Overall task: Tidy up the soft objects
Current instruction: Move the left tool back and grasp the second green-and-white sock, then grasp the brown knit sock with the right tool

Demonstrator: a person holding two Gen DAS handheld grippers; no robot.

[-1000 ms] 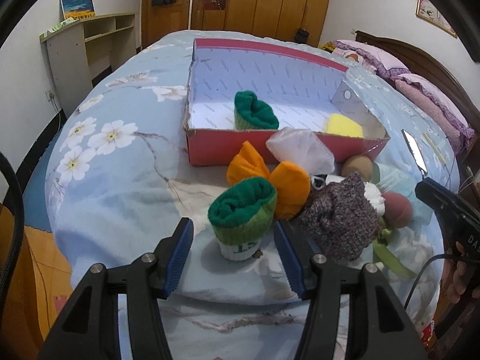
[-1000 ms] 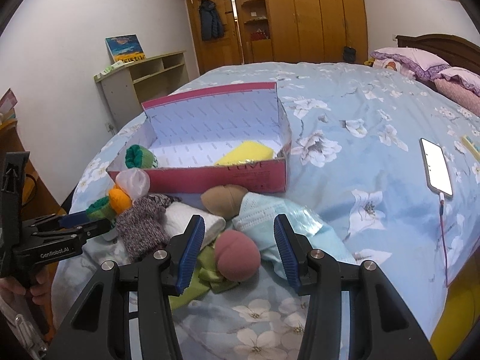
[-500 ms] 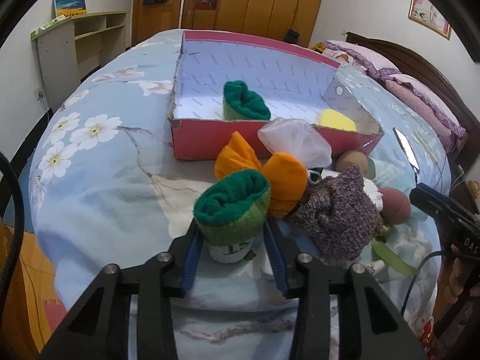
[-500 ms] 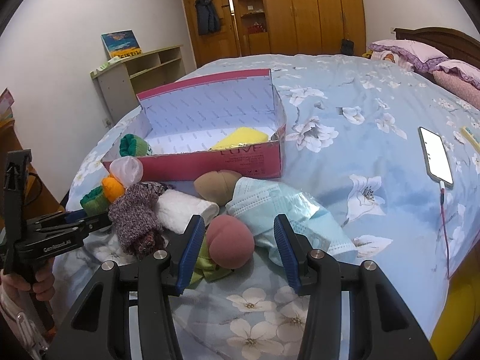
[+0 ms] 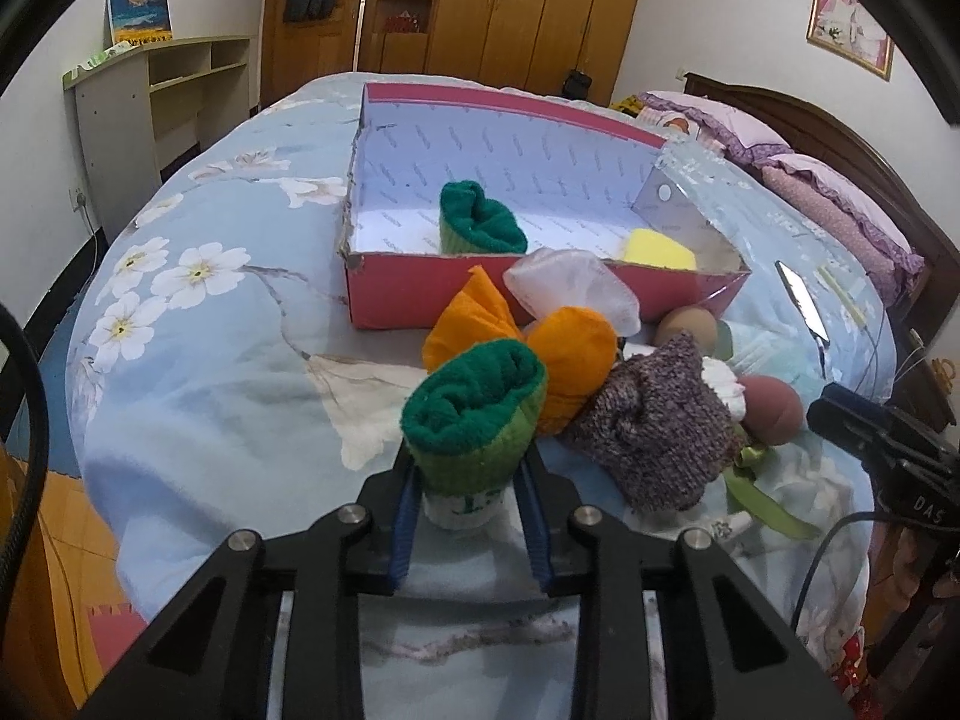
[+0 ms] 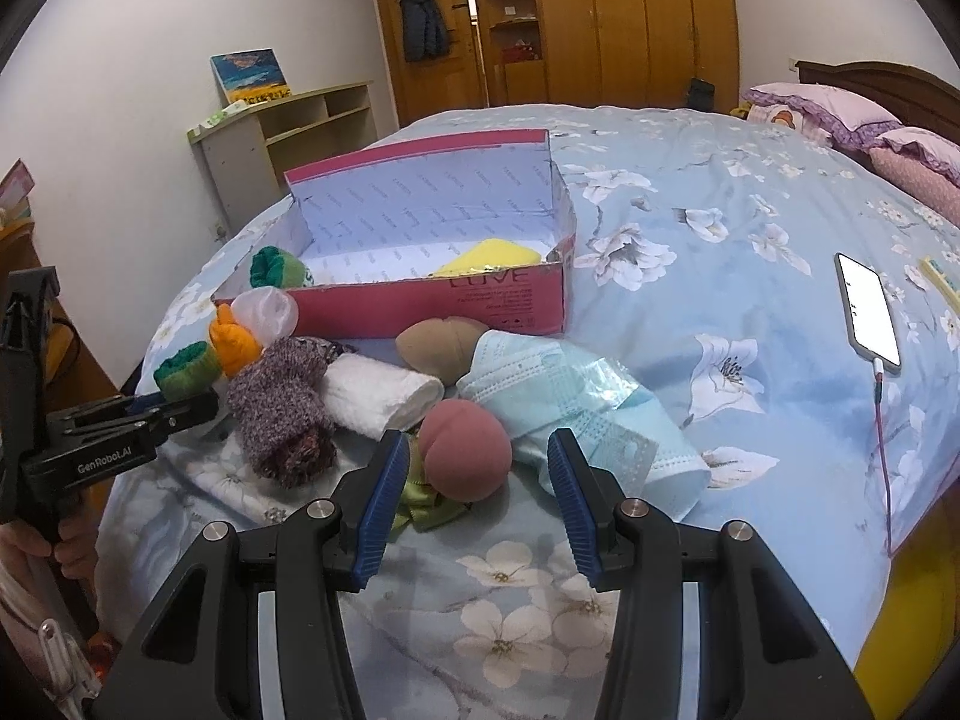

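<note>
My left gripper (image 5: 468, 498) is shut on a rolled green sock (image 5: 474, 420), held just above the bedspread; both also show in the right wrist view, the gripper (image 6: 174, 408) and the sock (image 6: 183, 369). A red open box (image 5: 420, 294) behind holds another green sock (image 5: 480, 228) and a yellow sponge (image 5: 660, 249). My right gripper (image 6: 474, 480) is open, its fingers on either side of a pink ball (image 6: 465, 450) without touching it. An orange sock (image 5: 576, 354), a purple knit sock (image 5: 654, 438), a white roll (image 6: 384, 390) and a blue mask pack (image 6: 570, 402) lie in the pile.
A phone (image 6: 870, 312) on a charging cable lies on the bed at the right. A tan ball (image 6: 441, 345) and a clear bag (image 5: 570, 288) lie against the box front. The bed edge is near both grippers. Shelves (image 5: 162, 96) stand at the left wall.
My left gripper moved forward around the green sock, shut on it and lifted it slightly. My right gripper moved closer to the pink ball and stayed open.
</note>
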